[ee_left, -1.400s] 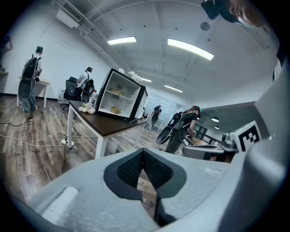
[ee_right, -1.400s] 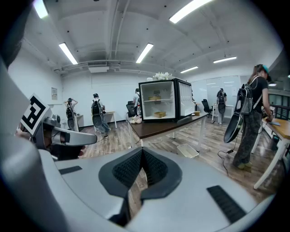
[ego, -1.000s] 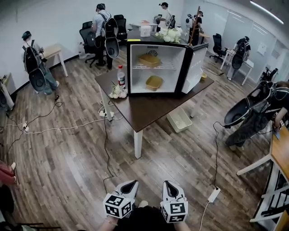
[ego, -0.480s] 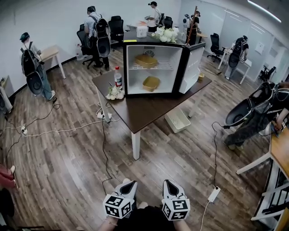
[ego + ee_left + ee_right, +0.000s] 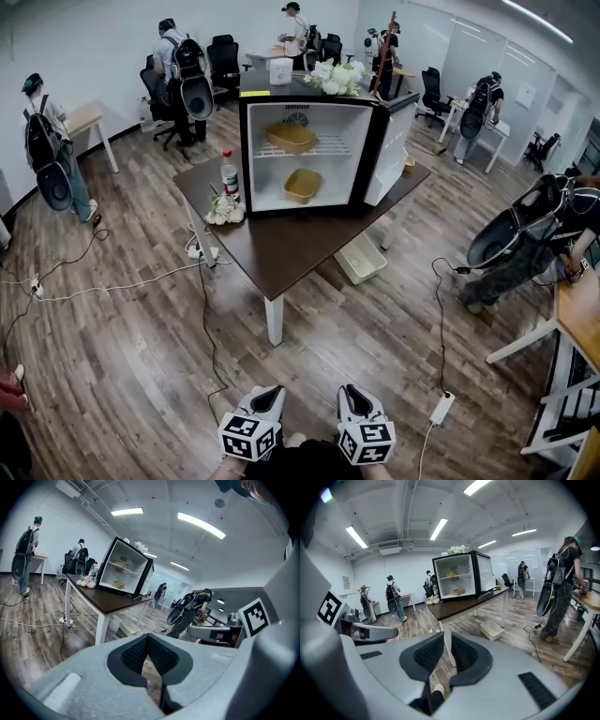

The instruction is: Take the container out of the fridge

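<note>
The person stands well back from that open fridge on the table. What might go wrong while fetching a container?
A black cable trails over the floor in front of the table; a foot may catch it. The fridge holds two tan containers, an upper container and a lower container, so the wrong one might be taken. The bottle beside the fridge could get knocked.

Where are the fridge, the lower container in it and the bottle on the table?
fridge (image 5: pixel 335 178), head view, inner back wall.
lower container (image 5: pixel 303 185), head view, its middle.
bottle (image 5: pixel 229 175), head view, its body.
</note>
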Demonstrator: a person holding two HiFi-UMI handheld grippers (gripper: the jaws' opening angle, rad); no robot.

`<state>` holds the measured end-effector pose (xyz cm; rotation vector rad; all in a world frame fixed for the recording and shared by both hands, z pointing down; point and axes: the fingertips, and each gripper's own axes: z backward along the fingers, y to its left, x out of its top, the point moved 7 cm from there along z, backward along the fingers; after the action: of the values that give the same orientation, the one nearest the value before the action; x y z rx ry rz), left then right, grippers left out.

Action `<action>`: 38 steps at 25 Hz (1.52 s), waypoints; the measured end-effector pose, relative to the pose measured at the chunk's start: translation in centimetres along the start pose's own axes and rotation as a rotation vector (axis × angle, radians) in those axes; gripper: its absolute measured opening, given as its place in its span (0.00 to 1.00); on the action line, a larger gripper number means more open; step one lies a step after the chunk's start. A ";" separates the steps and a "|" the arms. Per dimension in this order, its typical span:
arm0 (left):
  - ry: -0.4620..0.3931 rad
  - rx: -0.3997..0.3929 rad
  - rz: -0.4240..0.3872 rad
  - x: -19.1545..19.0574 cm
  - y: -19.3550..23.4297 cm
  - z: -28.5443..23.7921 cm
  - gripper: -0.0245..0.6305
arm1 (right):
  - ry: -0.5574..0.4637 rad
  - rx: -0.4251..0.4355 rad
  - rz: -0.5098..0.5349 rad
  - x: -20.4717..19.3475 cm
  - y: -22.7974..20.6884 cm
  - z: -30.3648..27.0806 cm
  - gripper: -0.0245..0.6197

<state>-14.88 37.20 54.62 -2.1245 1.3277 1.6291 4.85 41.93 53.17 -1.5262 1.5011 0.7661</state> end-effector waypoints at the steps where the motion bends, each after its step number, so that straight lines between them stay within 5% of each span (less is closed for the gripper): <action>1: 0.003 0.000 0.006 0.3 0.6 -0.5 0.05 | 0.007 0.000 -0.002 0.3 -0.1 -0.8 0.13; 19: -0.004 -0.031 -0.030 9.5 12.5 -7.2 0.05 | -0.022 -0.059 -0.068 7.5 2.1 -14.0 0.13; 26: 0.014 -0.064 -0.094 11.3 15.2 -8.3 0.05 | -0.044 -0.120 -0.106 7.9 2.9 -15.7 0.13; 38: 0.034 -0.037 -0.068 11.1 16.6 -8.7 0.05 | -0.018 -0.151 -0.144 7.6 2.8 -16.6 0.13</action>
<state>-20.44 16.15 55.00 -2.2024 1.2302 1.6107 0.67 23.97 53.76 -1.7155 1.3284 0.8208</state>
